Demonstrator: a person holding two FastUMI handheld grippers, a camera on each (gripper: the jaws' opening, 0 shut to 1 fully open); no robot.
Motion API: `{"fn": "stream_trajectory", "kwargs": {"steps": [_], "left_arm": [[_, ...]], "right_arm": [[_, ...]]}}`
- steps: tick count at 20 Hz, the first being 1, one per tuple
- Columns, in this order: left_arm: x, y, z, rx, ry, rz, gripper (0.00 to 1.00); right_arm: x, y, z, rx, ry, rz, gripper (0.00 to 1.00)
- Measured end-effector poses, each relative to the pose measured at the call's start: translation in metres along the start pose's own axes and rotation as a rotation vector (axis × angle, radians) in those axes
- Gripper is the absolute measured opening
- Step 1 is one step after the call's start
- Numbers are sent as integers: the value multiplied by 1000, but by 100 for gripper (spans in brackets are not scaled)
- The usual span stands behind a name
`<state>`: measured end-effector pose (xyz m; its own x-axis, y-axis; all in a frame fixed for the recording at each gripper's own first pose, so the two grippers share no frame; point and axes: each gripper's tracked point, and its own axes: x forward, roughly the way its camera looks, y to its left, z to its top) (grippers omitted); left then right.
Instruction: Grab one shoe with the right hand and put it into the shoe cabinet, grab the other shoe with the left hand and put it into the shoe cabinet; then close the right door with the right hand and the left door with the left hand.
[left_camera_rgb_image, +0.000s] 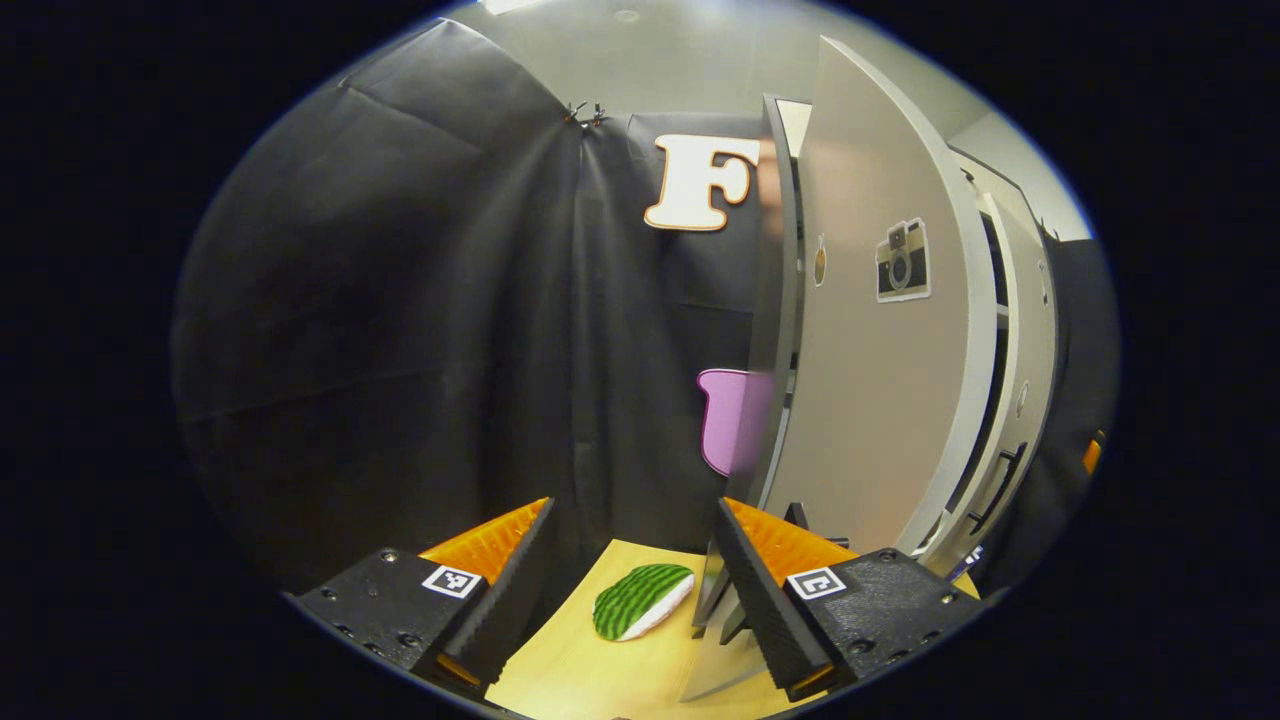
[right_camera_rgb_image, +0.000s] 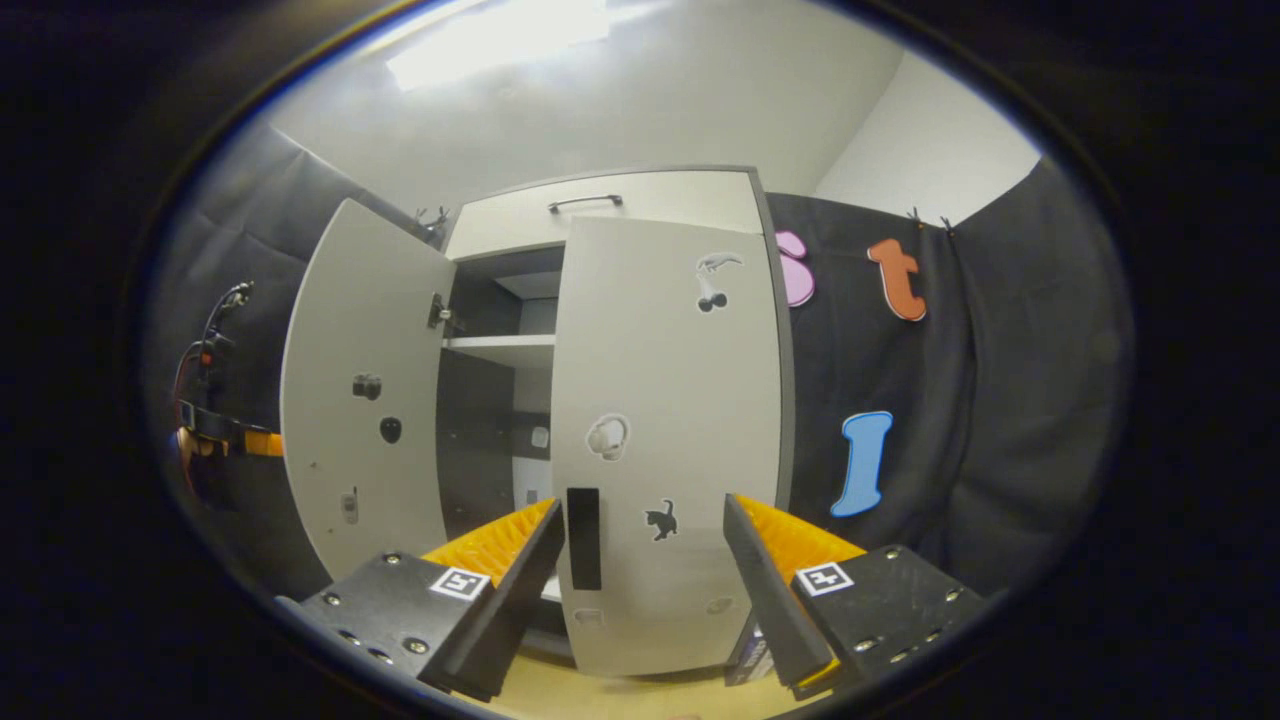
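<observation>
Black-draped booth; right door (right_camera_rgb_image: 665, 440) nearly closed, left door (right_camera_rgb_image: 365, 440) ajar.

At my twelve o'clock stands the pale grey, smooth, matt laminate shoe cabinet (right_camera_rgb_image: 600, 215); its right door (right_camera_rgb_image: 665, 400) carries flat paper-like stickers, its left door (right_camera_rgb_image: 365, 440) looks equally satiny. The slim dark drawer handle (right_camera_rgb_image: 585, 202) looks metallic. Wrinkled matt black cloth wall (left_camera_rgb_image: 400, 330) hangs behind. Light smooth wooden floorboard (left_camera_rgb_image: 570, 670) lies at six o'clock.
</observation>
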<state>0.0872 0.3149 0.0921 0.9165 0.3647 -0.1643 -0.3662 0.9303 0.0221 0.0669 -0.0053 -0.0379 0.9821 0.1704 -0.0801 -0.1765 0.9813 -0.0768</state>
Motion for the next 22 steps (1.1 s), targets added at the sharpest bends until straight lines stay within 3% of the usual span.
{"fn": "stream_trajectory", "kwargs": {"steps": [3,4,6,9,16,17,18,22], "left_arm": [[1,-11,1,20,4,-34,88],[1,-10,0,28,4,-36,94],[0,-13,1,30,0,-46,94],[4,-26,-3,1,13,-114,94],[-2,-111,-13,-11,27,-283,94],[0,-121,-12,-10,26,-302,89],[2,-131,-13,-7,27,-321,93],[8,-189,-24,-27,52,-433,93]], "right_arm": [[0,-3,-5,3,12,-7,95],[2,-6,-7,9,15,-11,94],[4,-7,-9,26,21,-11,96],[5,-9,-12,43,26,-16,96],[5,-12,-17,38,38,-42,96],[5,-13,-19,35,41,-49,96],[5,-15,-19,34,44,-58,96],[-8,-30,-25,49,52,-84,96]]}}
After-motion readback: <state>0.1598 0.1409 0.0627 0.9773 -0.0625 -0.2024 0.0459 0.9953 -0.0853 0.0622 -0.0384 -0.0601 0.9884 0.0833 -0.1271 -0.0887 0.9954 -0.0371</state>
